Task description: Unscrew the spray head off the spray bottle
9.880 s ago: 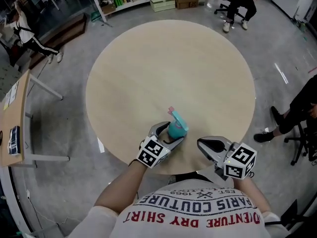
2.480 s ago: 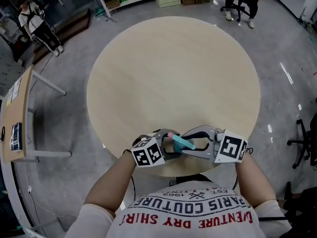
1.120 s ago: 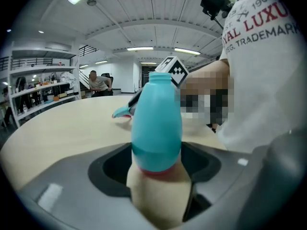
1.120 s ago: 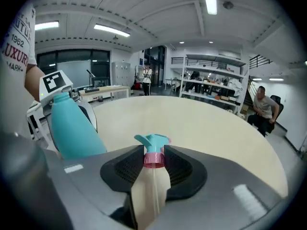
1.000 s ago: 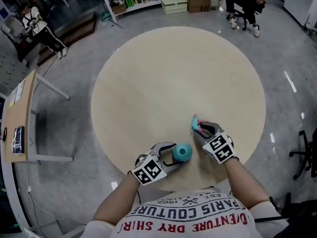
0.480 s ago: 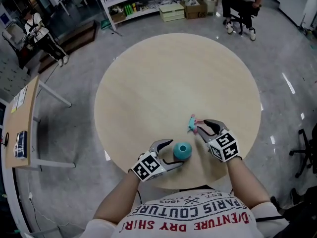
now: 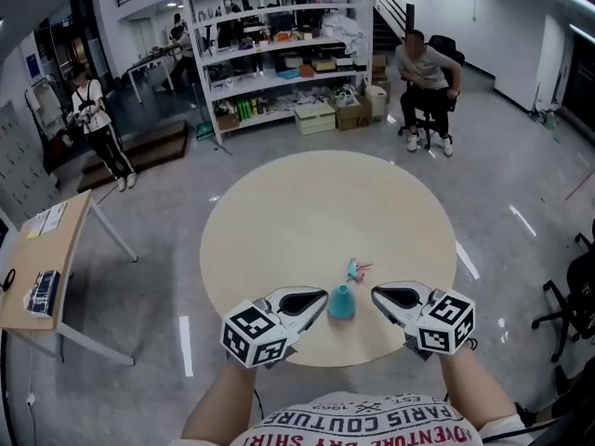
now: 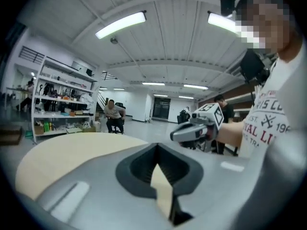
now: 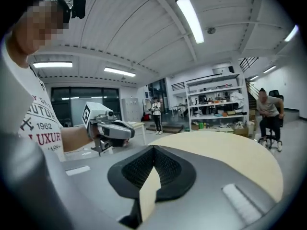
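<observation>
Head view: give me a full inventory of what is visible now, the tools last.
Round beige table: one, centre of floor.
Teal spray bottle body: one, upright, near table's front edge, between the tools.
Teal-and-pink spray head: one, lying on table just beyond the bottle.
White shelving rack: one, back wall.
Wooden side desk: one, left.
Seated person: one, back right.
Standing person: one, back left.
Left tool, right tool: grey, shut, empty, flanking the bottle.
</observation>
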The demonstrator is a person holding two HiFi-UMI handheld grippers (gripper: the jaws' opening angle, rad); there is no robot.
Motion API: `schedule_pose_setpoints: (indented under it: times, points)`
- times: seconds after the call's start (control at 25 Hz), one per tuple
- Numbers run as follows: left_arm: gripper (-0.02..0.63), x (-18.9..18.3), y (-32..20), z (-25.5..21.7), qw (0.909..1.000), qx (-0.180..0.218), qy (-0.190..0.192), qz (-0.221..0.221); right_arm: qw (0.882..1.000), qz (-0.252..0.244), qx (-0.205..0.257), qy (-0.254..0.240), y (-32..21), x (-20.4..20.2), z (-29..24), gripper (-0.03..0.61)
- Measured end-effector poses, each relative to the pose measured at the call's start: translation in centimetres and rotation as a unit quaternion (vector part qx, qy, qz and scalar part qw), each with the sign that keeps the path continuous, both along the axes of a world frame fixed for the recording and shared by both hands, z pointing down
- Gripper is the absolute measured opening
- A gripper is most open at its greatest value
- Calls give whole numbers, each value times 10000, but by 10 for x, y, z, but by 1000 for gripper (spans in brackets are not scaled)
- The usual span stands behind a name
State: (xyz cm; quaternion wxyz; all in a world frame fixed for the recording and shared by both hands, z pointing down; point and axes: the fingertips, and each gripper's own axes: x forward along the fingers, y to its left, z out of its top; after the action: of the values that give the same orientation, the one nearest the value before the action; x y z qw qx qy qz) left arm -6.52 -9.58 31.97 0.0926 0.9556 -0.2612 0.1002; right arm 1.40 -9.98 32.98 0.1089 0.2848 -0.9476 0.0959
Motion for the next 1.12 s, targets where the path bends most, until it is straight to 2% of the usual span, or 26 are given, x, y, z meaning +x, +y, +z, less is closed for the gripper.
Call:
schedule_pose_setpoints:
  times: [0.16,0.28,0.36,0.44,0.56,0.76,0.92,1.12]
  points:
    - [2,2,67,-2,9998,-133,-118,46,9980,-544,-245,-214,61,-18,-15,-3]
    - [2,6,115,11,9996,-253,-130,-43,9955,-838,-344,-284,111,-24,-4,-4]
    - [2,17,148,18,9994,-321,-13,-110,9956,-790,-337,-385,145,-16,2,-3]
    - [2,34,188,20,9994,-317,7,-132,9974,-528,-216,-443,181,-1,4,-5]
    - [2,64,267,21,9993,-241,-220,-158,9985,-388,-83,-389,263,25,5,-3]
    - [2,121,385,9,9988,-278,-385,-70,9985,-411,-174,-318,396,77,6,-3]
    - [2,145,456,-10,9991,-196,-379,24,9978,-384,-266,-476,460,101,-4,-3]
    - [2,149,514,-20,9994,-191,-275,-52,9975,-584,-124,-387,517,100,-17,-5]
